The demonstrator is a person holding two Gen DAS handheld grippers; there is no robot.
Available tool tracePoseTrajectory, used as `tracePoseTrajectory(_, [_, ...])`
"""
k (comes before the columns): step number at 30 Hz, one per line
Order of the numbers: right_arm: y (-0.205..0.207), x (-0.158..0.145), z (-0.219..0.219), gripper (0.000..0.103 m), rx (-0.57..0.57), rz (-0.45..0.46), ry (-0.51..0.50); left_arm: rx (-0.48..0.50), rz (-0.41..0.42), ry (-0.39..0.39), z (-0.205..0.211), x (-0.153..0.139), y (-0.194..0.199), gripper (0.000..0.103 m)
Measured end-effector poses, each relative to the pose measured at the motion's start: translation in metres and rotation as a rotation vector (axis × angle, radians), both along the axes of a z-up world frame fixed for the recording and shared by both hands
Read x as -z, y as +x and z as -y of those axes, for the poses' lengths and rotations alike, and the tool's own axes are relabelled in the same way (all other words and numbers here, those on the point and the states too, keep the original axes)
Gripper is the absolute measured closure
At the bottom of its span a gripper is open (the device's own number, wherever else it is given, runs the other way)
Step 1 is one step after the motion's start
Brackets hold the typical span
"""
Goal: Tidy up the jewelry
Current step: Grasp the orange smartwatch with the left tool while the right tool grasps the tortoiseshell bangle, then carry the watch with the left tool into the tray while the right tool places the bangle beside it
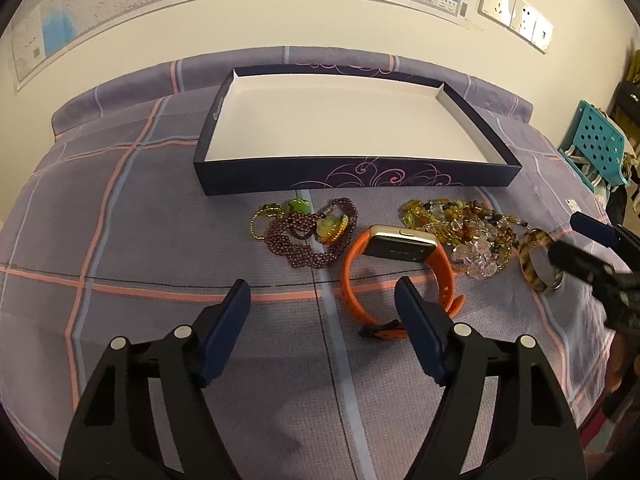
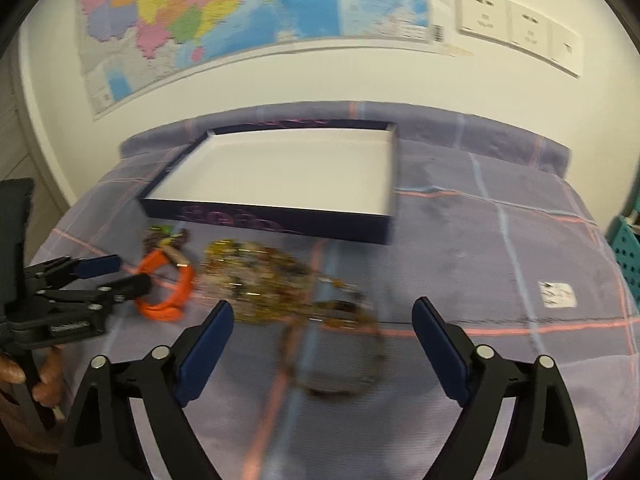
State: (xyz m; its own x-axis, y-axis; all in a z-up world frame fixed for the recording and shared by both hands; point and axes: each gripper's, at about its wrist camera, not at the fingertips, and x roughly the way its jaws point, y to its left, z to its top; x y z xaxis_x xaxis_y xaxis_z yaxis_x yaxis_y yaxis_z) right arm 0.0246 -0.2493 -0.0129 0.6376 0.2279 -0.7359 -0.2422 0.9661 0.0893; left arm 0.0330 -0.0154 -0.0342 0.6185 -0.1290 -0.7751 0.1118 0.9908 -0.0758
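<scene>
Jewelry lies in a loose row across the middle of the checked cloth, none of it yet in the box. Nearest, the left gripper (image 1: 322, 312) hangs wide open and empty, its right finger just beside the orange watch (image 1: 400, 264). The right gripper (image 2: 322, 332) is likewise wide open and empty above the brown bangle (image 2: 344, 356), which is blurred in that view. Beyond the watch sit the dark bead necklace (image 1: 316, 236) and, to its right, the mixed bead pile (image 1: 468, 232). Risk: the strands overlap, so lifting one may drag its neighbours; the watch strap could snag. The box (image 1: 360, 174) sits toward the cloth's far edge, with bare cloth on both sides for approach.
</scene>
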Motion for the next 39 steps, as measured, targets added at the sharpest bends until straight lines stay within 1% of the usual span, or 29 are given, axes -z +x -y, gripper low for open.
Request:
tracePoseTrajectory(2, [0.002,0.005,0.013,0.023,0.018,-0.026,0.006,0.010,-0.007,0.005,0.002,0.002,0.002,0.033])
tracePoseTrajectory(5, [0.005,0.012,0.025,0.034,0.025,-0.061,0.013,0.018,-0.010,0.004,0.004,0.003,0.003,0.035])
tracePoseTrajectory(7, [0.006,0.016,0.029,0.050,0.017,-0.081,0.038,0.028,-0.011,0.009,0.006,0.003,0.005,0.038])
tracePoseTrajectory(9, [0.009,0.019,0.029,0.055,0.007,-0.090,0.044,0.035,-0.011,0.016,0.007,0.003,0.006,0.041])
tracePoseTrajectory(11, [0.010,0.020,0.024,0.058,-0.009,-0.089,0.028,0.043,-0.015,0.018,0.009,0.004,0.007,0.045])
tracePoseTrajectory(13, [0.011,0.022,0.018,0.074,-0.028,-0.081,-0.005,0.051,-0.016,0.018,0.010,0.003,0.007,0.051])
tracePoseTrajectory(14, [0.010,0.021,0.016,0.079,-0.032,-0.083,-0.017,0.062,-0.018,0.015,0.011,0.002,0.007,0.053])
tracePoseTrajectory(15, [0.011,0.021,0.015,0.089,-0.039,-0.088,-0.020,0.068,-0.020,0.011,0.012,0.002,0.007,0.058])
tracePoseTrajectory(16, [0.011,0.020,0.015,0.097,-0.046,-0.094,-0.014,0.073,-0.021,0.009,0.012,0.002,0.007,0.063])
tracePoseTrajectory(17, [0.011,0.020,0.016,0.097,-0.046,-0.097,-0.013,0.079,-0.022,0.006,0.013,0.001,0.006,0.069])
tracePoseTrajectory(19, [0.010,0.018,0.017,0.097,-0.047,-0.101,-0.008,0.085,-0.026,0.000,0.014,0.001,0.005,0.072])
tracePoseTrajectory(21, [0.008,0.014,0.020,0.097,-0.058,-0.099,0.024,0.078,-0.034,-0.008,0.012,0.000,0.004,0.080])
tracePoseTrajectory(23, [0.007,0.008,0.021,0.097,-0.068,-0.092,0.046,0.085,-0.037,-0.025,0.010,-0.004,0.002,0.082])
tracePoseTrajectory(24, [0.006,0.004,0.022,0.097,-0.070,-0.085,0.056,0.086,-0.035,-0.029,0.009,-0.005,0.001,0.086])
tracePoseTrajectory(25, [0.006,0.001,0.023,0.097,-0.073,-0.080,0.067,0.087,-0.031,-0.037,0.007,-0.008,0.000,0.094])
tracePoseTrajectory(26, [0.006,-0.004,0.023,0.097,-0.076,-0.071,0.081,0.091,-0.031,-0.051,0.005,-0.010,-0.001,0.097])
tracePoseTrajectory(28, [0.008,-0.011,0.022,0.097,-0.085,-0.059,0.094,0.109,-0.027,-0.099,0.001,-0.017,-0.003,0.099])
tracePoseTrajectory(30, [0.012,-0.017,0.018,0.097,-0.094,-0.044,0.106,0.122,-0.002,-0.122,-0.003,-0.027,-0.005,0.102])
tracePoseTrajectory(31, [0.014,-0.019,0.016,0.097,-0.103,-0.040,0.109,0.133,0.010,-0.129,-0.004,-0.030,-0.006,0.102])
tracePoseTrajectory(33, [0.020,-0.021,0.010,0.097,-0.108,-0.033,0.110,0.154,0.028,-0.114,-0.004,-0.034,-0.006,0.101])
tracePoseTrajectory(34, [0.023,-0.021,0.006,0.097,-0.116,-0.036,0.115,0.158,0.025,-0.106,-0.004,-0.034,-0.006,0.086])
tracePoseTrajectory(35, [0.022,-0.021,0.005,0.097,-0.118,-0.036,0.115,0.166,0.016,-0.111,-0.005,-0.033,-0.005,0.060])
tracePoseTrajectory(36, [0.023,-0.020,0.003,0.097,-0.120,-0.036,0.111,0.181,0.014,-0.112,-0.005,-0.031,-0.004,0.054])
tracePoseTrajectory(37, [0.024,-0.019,0.001,0.097,-0.123,-0.040,0.108,0.190,0.019,-0.094,-0.003,-0.029,-0.004,0.057])
tracePoseTrajectory(38, [0.025,-0.017,0.000,0.097,-0.124,-0.045,0.111,0.196,0.013,-0.061,0.000,-0.026,-0.002,0.064])
tracePoseTrajectory(39, [0.026,-0.015,-0.001,0.097,-0.124,-0.052,0.113,0.208,-0.002,-0.053,0.001,-0.023,0.002,0.070])
